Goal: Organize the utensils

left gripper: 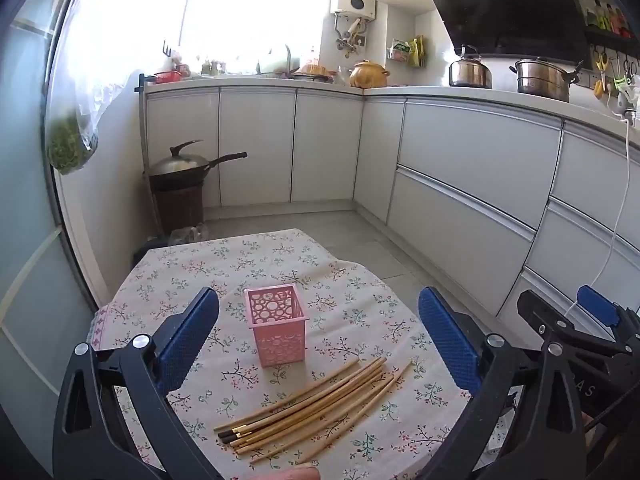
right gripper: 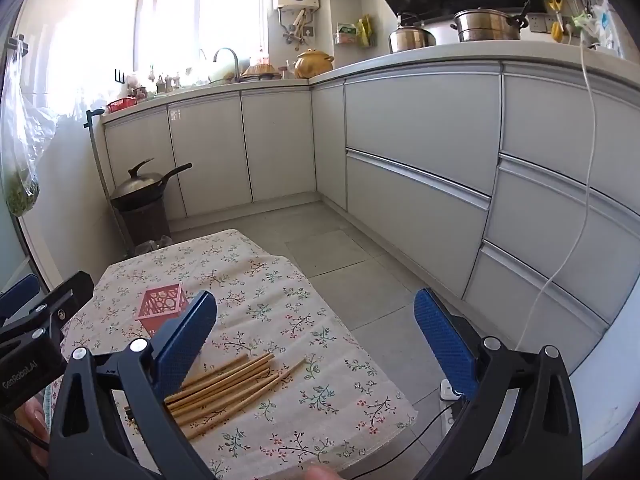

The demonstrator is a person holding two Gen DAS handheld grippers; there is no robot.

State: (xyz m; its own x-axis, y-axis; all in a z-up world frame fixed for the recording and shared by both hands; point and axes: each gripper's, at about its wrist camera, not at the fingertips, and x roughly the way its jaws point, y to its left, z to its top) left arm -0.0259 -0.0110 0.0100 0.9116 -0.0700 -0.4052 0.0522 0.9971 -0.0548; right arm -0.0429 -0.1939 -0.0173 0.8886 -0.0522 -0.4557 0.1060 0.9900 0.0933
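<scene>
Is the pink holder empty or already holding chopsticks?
Empty: nothing rises above the pink holder's open rim, and the chopsticks lie flat on the tablecloth beside it.

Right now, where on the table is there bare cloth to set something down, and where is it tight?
Bare tablecloth lies beyond the pink holder, up to the far edge, and left of it. The right-hand side, past the chopsticks' tips, is free too, clearest from the right wrist. It is crowded near the front: the chopsticks fan across, just in front of the holder.
</scene>
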